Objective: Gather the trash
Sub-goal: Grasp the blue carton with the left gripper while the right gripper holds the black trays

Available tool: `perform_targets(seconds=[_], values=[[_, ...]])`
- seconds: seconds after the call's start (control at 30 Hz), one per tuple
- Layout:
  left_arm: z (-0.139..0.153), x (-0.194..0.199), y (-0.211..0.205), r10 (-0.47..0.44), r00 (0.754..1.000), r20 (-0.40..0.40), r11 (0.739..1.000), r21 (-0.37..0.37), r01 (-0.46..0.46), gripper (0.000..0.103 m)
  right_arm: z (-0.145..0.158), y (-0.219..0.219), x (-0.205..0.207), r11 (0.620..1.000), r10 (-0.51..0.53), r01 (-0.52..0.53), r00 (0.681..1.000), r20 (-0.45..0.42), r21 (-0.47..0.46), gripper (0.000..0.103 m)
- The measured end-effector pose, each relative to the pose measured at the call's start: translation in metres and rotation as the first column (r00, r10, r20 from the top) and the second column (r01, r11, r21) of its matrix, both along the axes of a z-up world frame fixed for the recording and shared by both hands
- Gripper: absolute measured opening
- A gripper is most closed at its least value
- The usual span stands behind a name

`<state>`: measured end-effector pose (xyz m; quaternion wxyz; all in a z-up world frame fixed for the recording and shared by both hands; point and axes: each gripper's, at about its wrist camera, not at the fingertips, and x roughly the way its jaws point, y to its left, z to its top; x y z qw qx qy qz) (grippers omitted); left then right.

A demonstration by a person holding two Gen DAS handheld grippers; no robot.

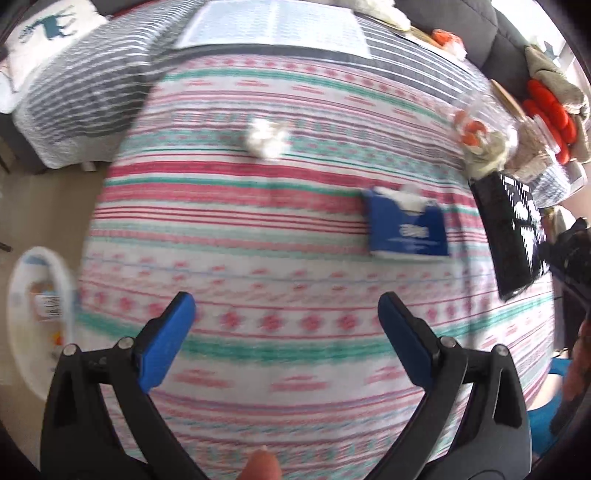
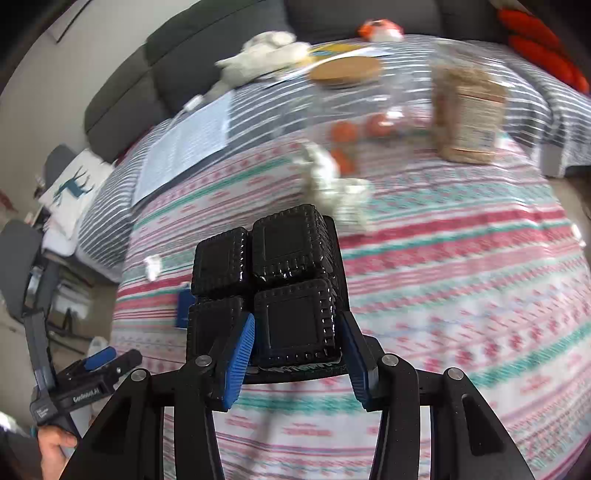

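Home living room: grey sofa [image 2: 155,70], patterned blanket [image 1: 295,206], deer cushion [image 1: 48,33].

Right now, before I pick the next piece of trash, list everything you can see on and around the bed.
black plastic tray: one, four moulded cells, held in the right gripper above the blanket
crumpled tissue: one, white, mid-blanket
tissue pack: one, blue, right of the crumpled tissue
clear jar: one, cork lid, orange pieces inside, far side of bed
clear packet: one, tan contents, beside the jar
open booklet: one, white, on the grey striped cover
deer pillow: one, white with teal print, far left
bin: one, white, on the floor left of the bed
patterned blanket: one, red, green and white
left gripper: open, empty
right gripper: shut on the tray
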<state>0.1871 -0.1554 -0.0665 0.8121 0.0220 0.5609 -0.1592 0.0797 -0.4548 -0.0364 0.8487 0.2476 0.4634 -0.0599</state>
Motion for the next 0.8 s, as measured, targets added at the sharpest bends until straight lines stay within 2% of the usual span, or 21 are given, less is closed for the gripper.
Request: perform_targets(seconds=[0.1,0.2,0.27,0.4,0.47,0.53,0.63,0.77,0.8], values=[[-0.007,0.002,-0.019,0.021,0.999,-0.032,0.999,-0.033,-0.022,0.099,-0.004,-0.023,-0.015,0.998,-0.063,0.063,0.998,-0.017,0.019,0.047],[-0.015,0.006,-0.031,0.102,0.989,-0.104,0.987,-0.11,-0.113,0.099,-0.01,-0.041,-0.024,0.995,-0.099,0.1,0.995,-0.031,0.031,0.048],[-0.02,0.011,-0.036,0.183,0.972,-0.147,0.967,-0.149,-0.205,0.098,-0.014,-0.049,-0.028,0.994,-0.109,0.11,0.993,-0.041,0.029,0.048],[-0.025,0.013,-0.048,0.304,0.938,-0.168,0.925,-0.185,-0.333,0.095,-0.022,-0.065,-0.034,0.991,-0.129,0.132,0.99,-0.063,0.034,0.048],[-0.02,0.015,-0.055,0.368,0.92,-0.139,0.896,-0.213,-0.39,0.095,-0.026,-0.071,-0.036,0.99,-0.138,0.14,0.988,-0.069,0.032,0.048],[-0.015,0.017,-0.064,0.409,0.909,-0.086,0.884,-0.212,-0.418,0.095,-0.029,-0.077,-0.039,0.989,-0.141,0.144,0.987,-0.075,0.033,0.048],[-0.016,0.02,-0.069,0.459,0.888,0.007,0.877,-0.163,-0.452,0.094,-0.033,-0.084,-0.042,0.988,-0.143,0.147,0.986,-0.083,0.041,0.048],[-0.032,0.025,-0.072,0.477,0.879,0.029,0.876,-0.097,-0.472,0.083,-0.037,-0.091,-0.044,0.989,-0.138,0.141,0.986,-0.091,0.037,0.048],[-0.031,0.024,-0.073,0.469,0.881,0.059,0.882,-0.087,-0.464,0.081,-0.038,-0.092,-0.044,0.989,-0.137,0.14,0.986,-0.092,0.035,0.048]])
